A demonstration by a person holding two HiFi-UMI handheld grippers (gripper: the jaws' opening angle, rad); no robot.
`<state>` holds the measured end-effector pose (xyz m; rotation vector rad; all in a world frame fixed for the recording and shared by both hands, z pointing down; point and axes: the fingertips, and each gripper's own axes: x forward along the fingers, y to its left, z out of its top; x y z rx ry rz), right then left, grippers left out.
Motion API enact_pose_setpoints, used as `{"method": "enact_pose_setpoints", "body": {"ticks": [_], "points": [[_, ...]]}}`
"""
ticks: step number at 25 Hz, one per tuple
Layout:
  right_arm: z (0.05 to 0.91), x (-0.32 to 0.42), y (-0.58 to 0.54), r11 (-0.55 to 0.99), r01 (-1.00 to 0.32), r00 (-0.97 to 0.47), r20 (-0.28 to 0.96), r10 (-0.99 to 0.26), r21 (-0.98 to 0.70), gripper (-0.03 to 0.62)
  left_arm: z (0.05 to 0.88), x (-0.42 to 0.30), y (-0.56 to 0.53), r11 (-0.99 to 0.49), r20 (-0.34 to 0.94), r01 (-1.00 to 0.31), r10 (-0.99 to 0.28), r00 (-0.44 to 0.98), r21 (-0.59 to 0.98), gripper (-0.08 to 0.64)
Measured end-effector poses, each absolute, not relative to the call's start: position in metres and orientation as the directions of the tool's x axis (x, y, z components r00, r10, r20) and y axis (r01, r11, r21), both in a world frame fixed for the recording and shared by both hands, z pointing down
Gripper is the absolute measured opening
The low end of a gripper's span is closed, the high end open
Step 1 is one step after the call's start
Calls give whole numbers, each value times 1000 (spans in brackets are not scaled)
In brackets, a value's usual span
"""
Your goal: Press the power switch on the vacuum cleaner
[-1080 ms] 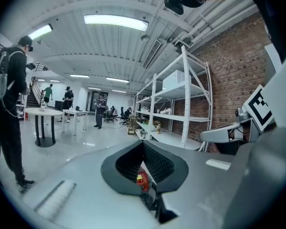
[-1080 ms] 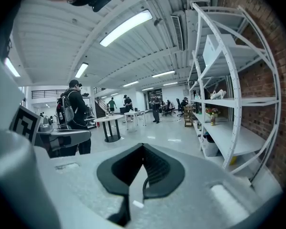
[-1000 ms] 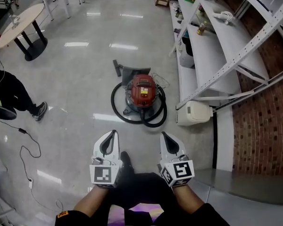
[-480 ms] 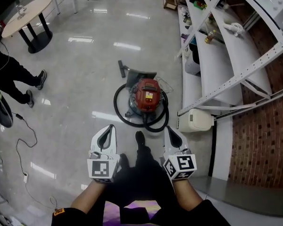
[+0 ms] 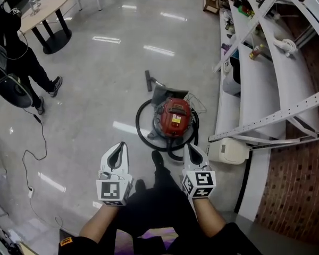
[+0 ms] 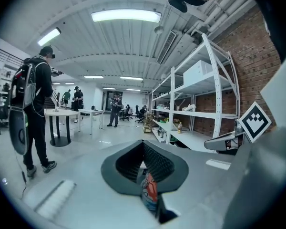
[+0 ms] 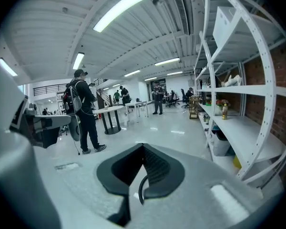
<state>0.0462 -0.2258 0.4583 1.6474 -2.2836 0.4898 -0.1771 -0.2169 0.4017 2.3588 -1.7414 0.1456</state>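
Observation:
The red vacuum cleaner (image 5: 175, 117) stands on the grey floor, ringed by its black hose (image 5: 144, 134), with a floor nozzle (image 5: 148, 79) behind it. Both grippers are held low in front of the person, short of the vacuum. The left gripper (image 5: 122, 146) is to its lower left and the right gripper (image 5: 187, 149) is just below its right side. Each is shut with nothing between the jaws. In the left gripper view a sliver of the red vacuum (image 6: 150, 191) shows below the left gripper (image 6: 144, 143). In the right gripper view the hose (image 7: 140, 191) shows below the right gripper (image 7: 143, 147).
A white shelving rack (image 5: 266, 62) runs along the right by a brick wall, with a white box (image 5: 231, 152) on the floor under it. A person in black (image 5: 21, 52) stands at the left near a round table (image 5: 45, 9). A cable (image 5: 37, 142) trails on the floor.
The person has walked towards the vacuum, one shoe stepping forward. The vacuum now sits lower and further right in the head view. Both grippers stay shut in the same pose.

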Motion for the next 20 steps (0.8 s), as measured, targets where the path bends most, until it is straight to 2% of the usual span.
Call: {"method": "enact_pose_setpoints", "body": {"ticks": [7,20], "points": [[525,71,-299,299,-947,-314,521,-794,-117,-8,456,-129,-292,-303,279,-947,-905,320,106,14],[696,94,-376,289,-941,-320,729,-605,-174,-8,598,-69,-362,-329,511,-939,-793,331,98,12]]}}
